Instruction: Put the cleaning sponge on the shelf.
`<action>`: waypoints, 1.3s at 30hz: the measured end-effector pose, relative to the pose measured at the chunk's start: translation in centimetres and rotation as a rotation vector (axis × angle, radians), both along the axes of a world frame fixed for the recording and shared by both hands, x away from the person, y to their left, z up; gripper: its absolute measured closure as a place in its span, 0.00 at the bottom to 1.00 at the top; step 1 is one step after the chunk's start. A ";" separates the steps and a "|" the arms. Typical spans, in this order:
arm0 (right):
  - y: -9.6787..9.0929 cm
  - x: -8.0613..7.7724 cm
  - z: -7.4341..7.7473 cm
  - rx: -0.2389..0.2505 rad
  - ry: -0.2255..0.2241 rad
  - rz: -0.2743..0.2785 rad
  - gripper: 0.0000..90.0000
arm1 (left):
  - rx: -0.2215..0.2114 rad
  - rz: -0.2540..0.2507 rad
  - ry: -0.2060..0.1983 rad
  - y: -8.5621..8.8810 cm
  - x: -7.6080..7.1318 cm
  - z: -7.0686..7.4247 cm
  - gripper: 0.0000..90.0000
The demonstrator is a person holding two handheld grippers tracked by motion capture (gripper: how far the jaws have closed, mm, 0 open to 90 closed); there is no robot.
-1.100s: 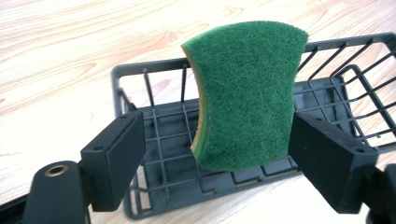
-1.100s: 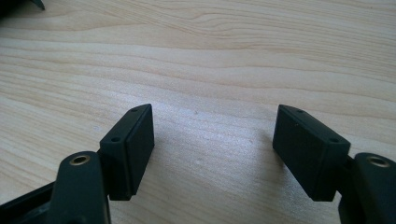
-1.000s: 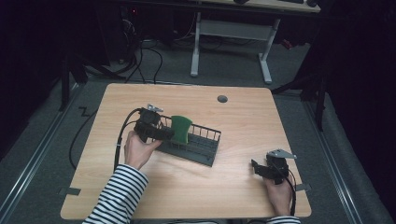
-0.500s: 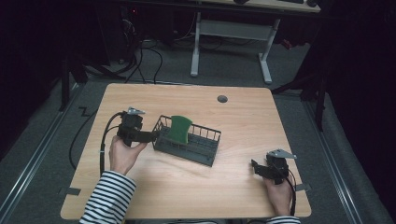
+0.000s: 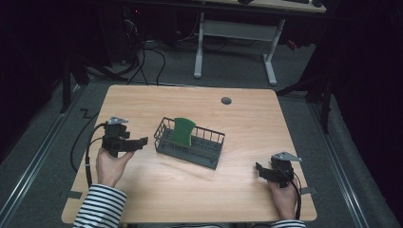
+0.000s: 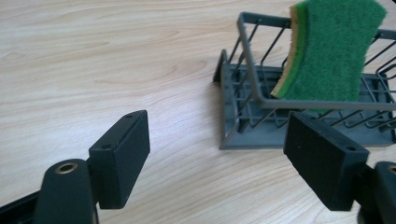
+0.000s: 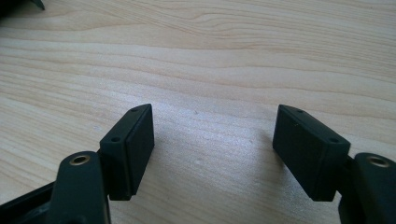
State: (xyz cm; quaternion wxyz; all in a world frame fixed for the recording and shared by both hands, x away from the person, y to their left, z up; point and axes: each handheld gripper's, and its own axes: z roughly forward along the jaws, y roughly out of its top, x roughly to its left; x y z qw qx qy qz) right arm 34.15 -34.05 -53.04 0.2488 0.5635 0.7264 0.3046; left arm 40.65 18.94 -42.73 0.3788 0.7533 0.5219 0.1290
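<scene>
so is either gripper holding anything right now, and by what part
Nothing is held. The left gripper and right gripper are both open over bare wood; the green scouring sponge stands in the dark grey wire rack, untouched.

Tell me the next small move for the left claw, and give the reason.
Probably bring the left claw down to rest on the table, beside the rack. Its jaws stand open with nothing between them, and the green sponge already stands on edge inside the rack's left end. The right claw sits low near the table's right corner, open and empty too, so nothing seems left to carry.
</scene>
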 end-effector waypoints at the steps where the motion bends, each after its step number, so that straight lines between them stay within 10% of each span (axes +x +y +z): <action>1: 0.0 0.0 0.0 0.000 0.000 0.000 0.33 | -0.001 0.003 0.002 0.3 -0.1 -0.1 0.26; 25: 0.0 0.0 0.0 0.000 0.001 -0.004 0.33 | -0.046 0.053 0.006 3.4 -2.5 -4.3 0.25; 39: 0.0 0.0 0.0 0.000 0.001 -0.004 0.33 | 0.023 0.064 0.013 3.0 -3.2 -7.1 0.24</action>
